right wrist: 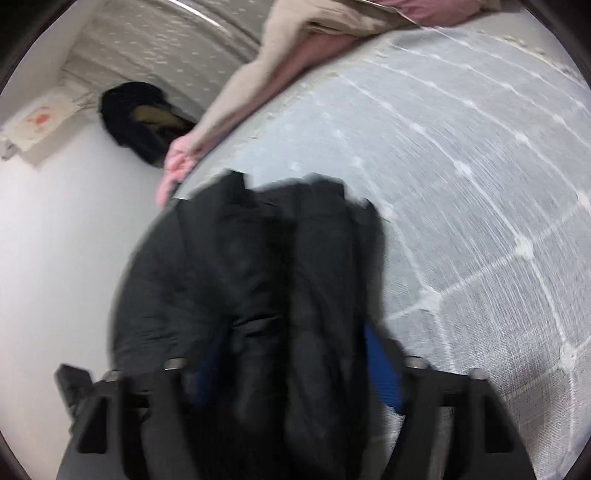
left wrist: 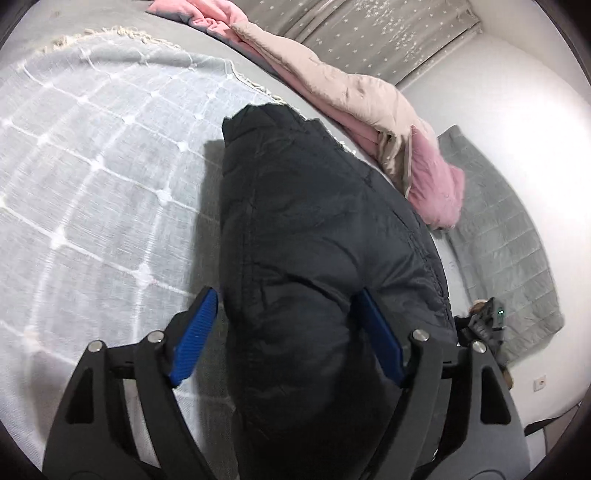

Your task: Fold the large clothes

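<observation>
A black padded jacket (left wrist: 314, 229) hangs bunched above the bed, its far end reaching the grey grid-patterned bedspread (left wrist: 92, 177). My left gripper (left wrist: 286, 317) has its blue pads (left wrist: 195, 336) spread wide on either side of a thick fold of the jacket. In the blurred right wrist view the same jacket (right wrist: 258, 266) fills the space between the fingers of my right gripper (right wrist: 295, 354); a blue pad (right wrist: 384, 373) shows at its right side. The jacket hides most of both pads there.
A pink and beige duvet (left wrist: 351, 96) lies heaped along the far edge of the bed. A grey rug (left wrist: 509, 236) lies on the white floor. A dark bag (right wrist: 144, 118) sits on the floor by the curtain (left wrist: 369, 33).
</observation>
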`<state>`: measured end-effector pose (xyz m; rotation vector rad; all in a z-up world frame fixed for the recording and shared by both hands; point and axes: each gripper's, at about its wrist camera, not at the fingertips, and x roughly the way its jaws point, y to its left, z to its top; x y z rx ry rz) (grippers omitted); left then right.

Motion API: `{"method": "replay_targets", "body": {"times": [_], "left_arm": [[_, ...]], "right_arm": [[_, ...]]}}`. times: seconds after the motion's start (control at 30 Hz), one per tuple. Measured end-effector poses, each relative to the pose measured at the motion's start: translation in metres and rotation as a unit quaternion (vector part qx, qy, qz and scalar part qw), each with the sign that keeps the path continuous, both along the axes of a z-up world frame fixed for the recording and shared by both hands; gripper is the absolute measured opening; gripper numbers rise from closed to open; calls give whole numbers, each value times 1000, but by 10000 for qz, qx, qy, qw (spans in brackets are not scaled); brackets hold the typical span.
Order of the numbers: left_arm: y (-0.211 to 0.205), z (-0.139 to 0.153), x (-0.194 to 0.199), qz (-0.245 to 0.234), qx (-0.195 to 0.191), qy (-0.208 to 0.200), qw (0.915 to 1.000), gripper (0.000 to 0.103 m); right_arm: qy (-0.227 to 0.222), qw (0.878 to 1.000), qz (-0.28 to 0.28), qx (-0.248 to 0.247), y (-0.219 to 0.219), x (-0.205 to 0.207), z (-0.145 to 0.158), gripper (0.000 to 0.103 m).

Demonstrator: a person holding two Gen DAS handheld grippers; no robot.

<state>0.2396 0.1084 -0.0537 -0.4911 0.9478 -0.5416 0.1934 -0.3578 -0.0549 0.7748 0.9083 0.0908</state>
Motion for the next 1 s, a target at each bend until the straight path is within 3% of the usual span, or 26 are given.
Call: {"method": "replay_targets", "body": {"times": [0.07,0.23,0.37,0.5,0.6,0.7,0.8,0.87,0.9,0.93,0.97,1.0], "left_arm": [[-1,13,-10,53,282,-206,9994,79],[-16,48,-42,190,997,-620,9929,80],[-27,59,-71,74,1345,-1024,9856,83],[-53,41,-84,-370,1823,-818,9791,83],[-62,22,-82,-446,2143,-546,9742,90],[-41,19,-70,-490,1527,-219,9868,90],[-15,12,-44,-427,633,8,9971,94],[-4,-6,-23,-398,27,441,9982,94],[0,-20,-13,-399,-415,724,9957,94],[2,-37,-3,-413,-879,1039,9898,95],[4,-48,1,-406,-1192,1228,9844,94],[5,-56,3,-385,-1500,1333,9789,88]], "right_arm": [[-44,9999,-116,28,-5,-7,14,75],[-343,9976,-168,-582,5,-42,65,75],[-608,9855,286,-1559,42,-77,96,77],[-240,9681,838,-2348,83,-82,83,77],[217,9771,809,-1958,72,-74,53,79],[458,9922,744,-885,43,-66,27,88],[508,9948,809,358,19,-51,-3,91],[453,9901,818,1044,11,-43,-24,95],[341,9904,774,1093,9,-42,-24,95],[221,9902,763,1146,8,-40,-23,93],[144,9883,788,1299,9,-38,-23,85],[56,9843,839,1552,12,-35,-26,66]]}}
